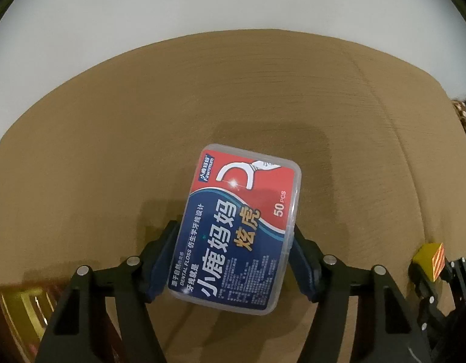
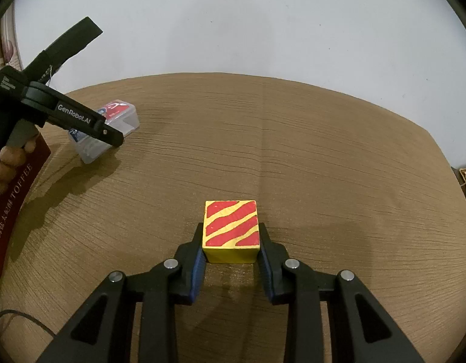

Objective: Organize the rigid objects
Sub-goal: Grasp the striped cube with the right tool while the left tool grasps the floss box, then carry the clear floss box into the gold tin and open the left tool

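Wooden table [image 2: 323, 157] fills both views, white wall behind. Dark red toffee box [image 2: 11, 208] lies at its left edge. Left gripper [image 1: 233, 233] is clenched on the dental floss box [image 1: 236, 227], clear plastic with a red-blue label, held tilted just above the tabletop. Right gripper [image 2: 231, 236] is clenched on the yellow block [image 2: 231, 231] with red stripes, low over the table, well apart from the floss box.
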